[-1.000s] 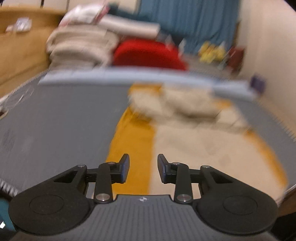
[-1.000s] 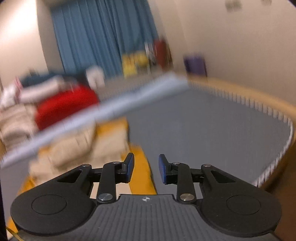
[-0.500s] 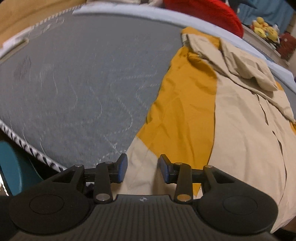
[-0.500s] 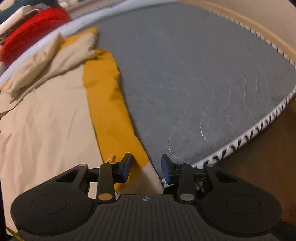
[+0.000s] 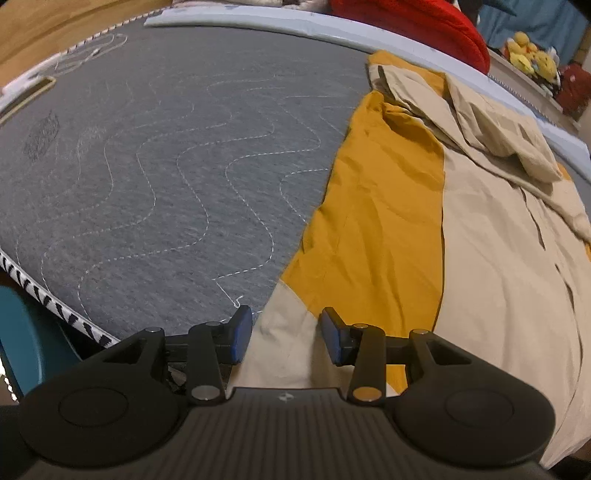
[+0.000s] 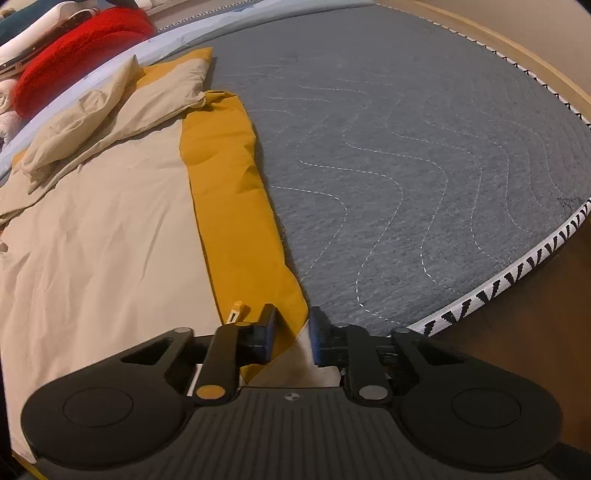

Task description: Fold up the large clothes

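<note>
Spread flat on a grey quilted mattress: a large beige and mustard garment, its far end bunched into loose folds near a red cushion.

Left gripper low over the near left corner of the garment, jaws opening, beige cloth lying between them, pads not pressing on it.

Right gripper low over the near right corner, at the mustard strip by the mattress edge, jaws closing, cloth edge in the gap, pads not yet pressed together on it. Small yellow tag just beside the left jaw.
</note>
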`<state>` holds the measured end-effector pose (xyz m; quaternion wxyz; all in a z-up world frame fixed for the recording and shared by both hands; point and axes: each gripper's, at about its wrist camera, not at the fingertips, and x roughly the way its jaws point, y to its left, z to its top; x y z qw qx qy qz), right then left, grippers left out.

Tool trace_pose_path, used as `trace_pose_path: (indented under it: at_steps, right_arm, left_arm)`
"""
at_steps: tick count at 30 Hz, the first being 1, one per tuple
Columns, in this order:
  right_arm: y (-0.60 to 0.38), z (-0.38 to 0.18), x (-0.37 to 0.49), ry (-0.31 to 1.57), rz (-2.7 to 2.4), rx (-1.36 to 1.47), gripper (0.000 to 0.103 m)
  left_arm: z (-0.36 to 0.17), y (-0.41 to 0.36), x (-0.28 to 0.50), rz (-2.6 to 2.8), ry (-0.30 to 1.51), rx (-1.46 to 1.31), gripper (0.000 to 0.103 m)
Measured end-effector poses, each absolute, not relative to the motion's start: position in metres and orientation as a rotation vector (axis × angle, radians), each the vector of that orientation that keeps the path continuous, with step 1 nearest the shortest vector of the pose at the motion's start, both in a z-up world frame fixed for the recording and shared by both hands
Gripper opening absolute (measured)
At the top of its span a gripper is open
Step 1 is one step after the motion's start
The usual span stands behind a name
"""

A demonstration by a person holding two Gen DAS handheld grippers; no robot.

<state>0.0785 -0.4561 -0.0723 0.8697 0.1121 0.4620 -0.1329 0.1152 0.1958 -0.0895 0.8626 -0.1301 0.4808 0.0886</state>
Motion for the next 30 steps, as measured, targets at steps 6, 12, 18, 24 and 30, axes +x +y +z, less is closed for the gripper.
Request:
trace_pose_path:
  at_steps: [6, 12, 18, 24, 30]
  right_arm:
    - [-0.454, -0.074, 0.081, 0.968, -0.283, 0.223, 0.016]
    - [-0.452, -0.067, 0.077, 0.914, -0.267, 0.223, 0.005]
    - [-0.454, -0.074, 0.079, 0.958, -0.288, 0.241, 0.011]
    - [-0.450, -0.073, 0.077, 0.965, -0.285, 0.206, 0.009]
    - [-0.443, -0.058, 0.071, 0.919, -0.272, 0.190, 0.003]
  left_arm:
    - [-0.089, 0.190, 0.115, 0.135, 1.009, -0.227, 0.018]
    - [-0.072, 0.200, 0.104, 0.087, 0.972, -0.318, 0.011]
    - [-0.086, 0.202, 0.111, 0.125, 1.036, -0.329, 0.027]
    - [-0.088, 0.193, 0.112, 0.137, 1.024, -0.261, 0.033]
    - [-0.072, 0.186, 0.112, 0.092, 1.009, -0.209, 0.004]
